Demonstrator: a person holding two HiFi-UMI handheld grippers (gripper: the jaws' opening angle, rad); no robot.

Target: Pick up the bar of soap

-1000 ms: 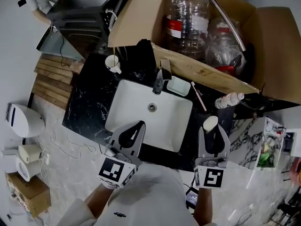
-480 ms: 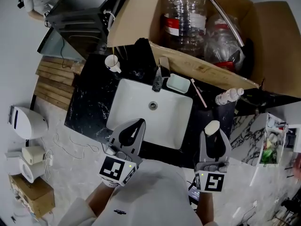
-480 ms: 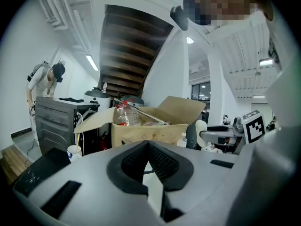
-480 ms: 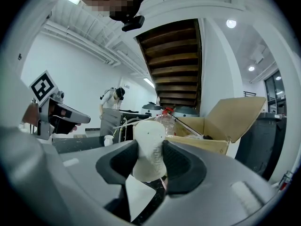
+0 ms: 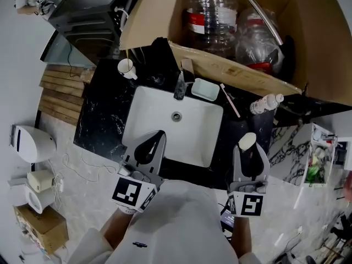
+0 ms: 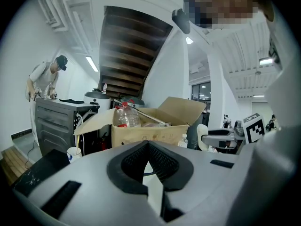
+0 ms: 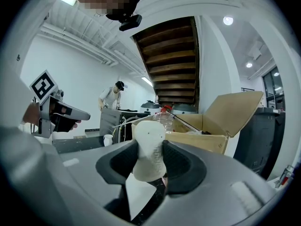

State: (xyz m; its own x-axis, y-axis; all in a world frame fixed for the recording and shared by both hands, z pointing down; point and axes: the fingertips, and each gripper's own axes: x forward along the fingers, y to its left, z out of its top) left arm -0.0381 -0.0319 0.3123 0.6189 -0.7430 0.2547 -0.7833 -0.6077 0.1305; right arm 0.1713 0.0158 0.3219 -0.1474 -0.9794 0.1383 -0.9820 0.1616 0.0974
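The bar of soap is a cream oval, standing on end between the jaws of my right gripper, which is shut on it. In the right gripper view the soap fills the gap between the black pads. It hangs above the black counter, right of the white sink. My left gripper hovers over the sink's near edge. Its jaws meet at the tips with nothing between them, as the left gripper view also shows.
A faucet, a pale green soap dish and a toothbrush lie behind the sink. A white cup stands at back left, a small bottle at right. An open cardboard box holds big plastic bottles.
The head view has shifted slightly. Both grippers keep their places and the soap stays in the right jaws.
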